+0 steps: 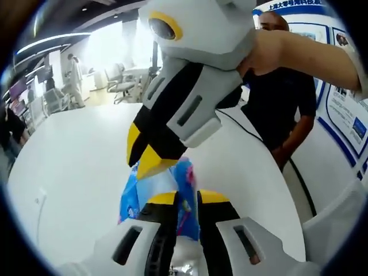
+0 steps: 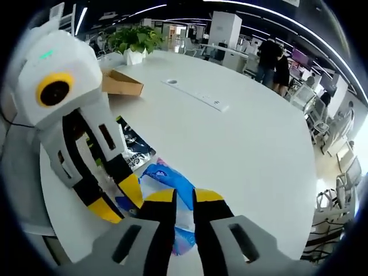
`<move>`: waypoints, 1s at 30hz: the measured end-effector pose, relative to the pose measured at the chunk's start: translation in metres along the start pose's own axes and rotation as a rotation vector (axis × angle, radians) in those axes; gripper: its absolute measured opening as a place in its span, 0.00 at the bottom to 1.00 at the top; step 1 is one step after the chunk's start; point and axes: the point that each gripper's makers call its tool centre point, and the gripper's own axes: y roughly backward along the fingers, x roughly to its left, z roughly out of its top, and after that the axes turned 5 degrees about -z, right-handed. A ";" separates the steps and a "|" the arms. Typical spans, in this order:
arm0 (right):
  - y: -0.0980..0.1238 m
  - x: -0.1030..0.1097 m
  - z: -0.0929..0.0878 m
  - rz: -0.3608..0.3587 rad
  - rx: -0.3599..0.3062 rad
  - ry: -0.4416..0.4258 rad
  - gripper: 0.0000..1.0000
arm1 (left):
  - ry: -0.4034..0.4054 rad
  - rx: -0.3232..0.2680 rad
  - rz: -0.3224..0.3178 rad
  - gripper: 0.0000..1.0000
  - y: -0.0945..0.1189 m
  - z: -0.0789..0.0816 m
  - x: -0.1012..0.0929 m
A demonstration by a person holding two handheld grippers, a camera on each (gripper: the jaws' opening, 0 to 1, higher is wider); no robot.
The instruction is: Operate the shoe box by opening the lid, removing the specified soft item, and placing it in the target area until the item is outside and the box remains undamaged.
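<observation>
The soft item [image 1: 164, 192] is a crinkly plastic pack, bright blue with white and pink print, its film creased and glossy; it hangs above the smooth white table [image 1: 75, 172], pinched between both tools. In the left gripper view, the left gripper [image 1: 185, 202] has its 2 black, yellow-tipped jaws closed together on the pack's lower edge, the film bunching up between them. The right gripper [image 1: 150, 156] comes down from the top of that view, a blocky grey-and-white shell with black jaws and yellow tips that meet on the pack's upper edge. In the right gripper view, the same blue pack [image 2: 167, 181] lies between the right gripper [image 2: 184, 201], clamped on it, and the left gripper [image 2: 118, 201], which enters from the left and bites its far side. Behind it on the table lie a flat dark printed wrapper [image 2: 133, 148], a brown cardboard box [image 2: 121, 83] with an angled flap, a long white power strip [image 2: 195, 95] and a leafy plant [image 2: 133, 39] in a white pot. A person in a dark shirt [image 1: 282, 98] stands beside the table.
</observation>
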 end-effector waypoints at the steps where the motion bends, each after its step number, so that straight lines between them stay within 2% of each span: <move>1: 0.003 0.000 0.001 -0.005 -0.005 -0.006 0.12 | -0.004 0.006 0.003 0.11 0.002 0.000 -0.001; 4: 0.012 0.002 0.003 -0.010 -0.020 -0.039 0.17 | 0.011 0.015 0.002 0.12 0.015 0.000 -0.004; 9: 0.028 0.010 0.012 -0.021 -0.040 -0.057 0.19 | 0.041 0.027 0.031 0.17 0.038 -0.001 -0.003; 12: 0.034 0.017 0.016 -0.017 -0.037 -0.065 0.24 | 0.095 0.006 0.061 0.18 0.049 -0.001 -0.005; 15: 0.040 0.026 0.020 -0.019 -0.033 -0.065 0.26 | 0.114 0.001 0.080 0.22 0.062 -0.001 -0.011; 20: 0.051 0.042 0.026 -0.025 -0.038 -0.069 0.29 | 0.183 -0.041 0.070 0.30 0.082 0.000 -0.027; 30: 0.064 0.074 0.037 -0.016 -0.048 -0.057 0.42 | 0.214 -0.076 0.151 0.39 0.136 -0.019 -0.036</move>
